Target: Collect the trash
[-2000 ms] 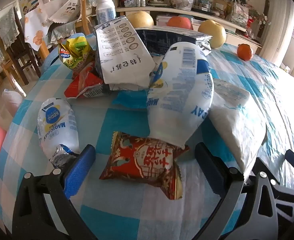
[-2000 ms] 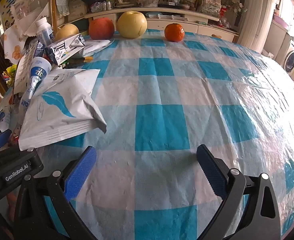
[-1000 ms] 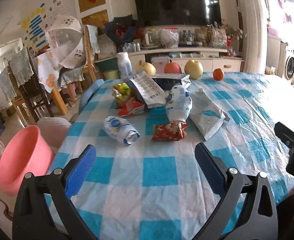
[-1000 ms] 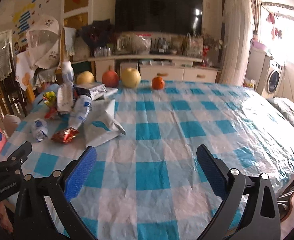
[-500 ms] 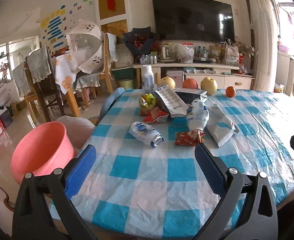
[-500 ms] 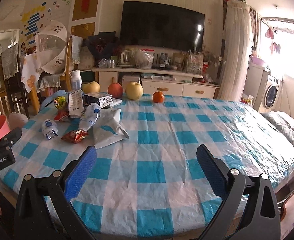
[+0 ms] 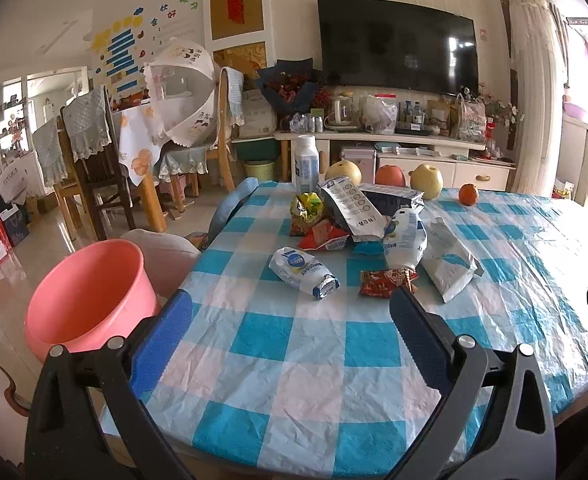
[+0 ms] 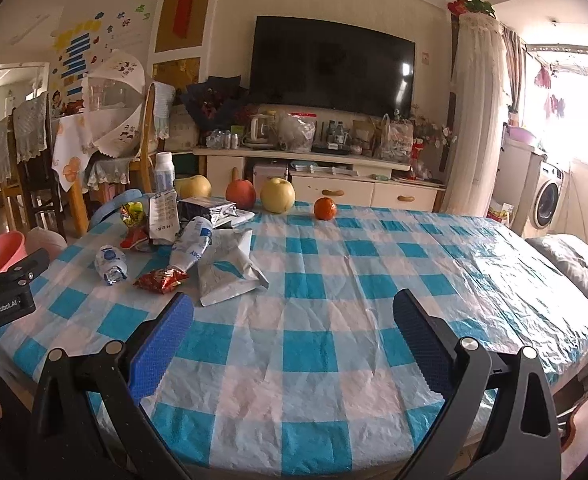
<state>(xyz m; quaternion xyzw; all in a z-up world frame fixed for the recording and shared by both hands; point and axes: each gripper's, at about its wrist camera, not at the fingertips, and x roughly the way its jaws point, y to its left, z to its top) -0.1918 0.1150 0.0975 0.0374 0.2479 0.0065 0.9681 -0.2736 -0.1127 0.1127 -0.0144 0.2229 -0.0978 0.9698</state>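
Note:
Several empty wrappers lie in a heap on the blue-checked table [image 7: 318, 364]: a red snack packet [image 7: 386, 281] [image 8: 161, 279], a crumpled white-and-blue bag [image 7: 304, 272] [image 8: 110, 264], a taller white bag [image 7: 405, 240], a grey mailer [image 7: 448, 262] [image 8: 226, 274], a yellow packet [image 7: 306, 205]. A pink bucket [image 7: 83, 296] stands on the floor left of the table. My left gripper [image 7: 289, 332] is open and empty, held back from the near table edge. My right gripper [image 8: 293, 332] is open and empty too, over the near edge, right of the heap.
Two pears [image 8: 277, 195], an apple [image 8: 241, 194] and an orange [image 8: 325, 208] sit at the table's far side, with a white bottle [image 7: 306, 162]. Chairs [image 7: 89, 168] and a second table stand at left. A TV cabinet [image 8: 322, 178] lines the back wall.
Both grippers have pulled back and up from the table: the wrappers, close under the left gripper two seconds ago, now lie well ahead, and the bucket has come into view. Both stayed open.

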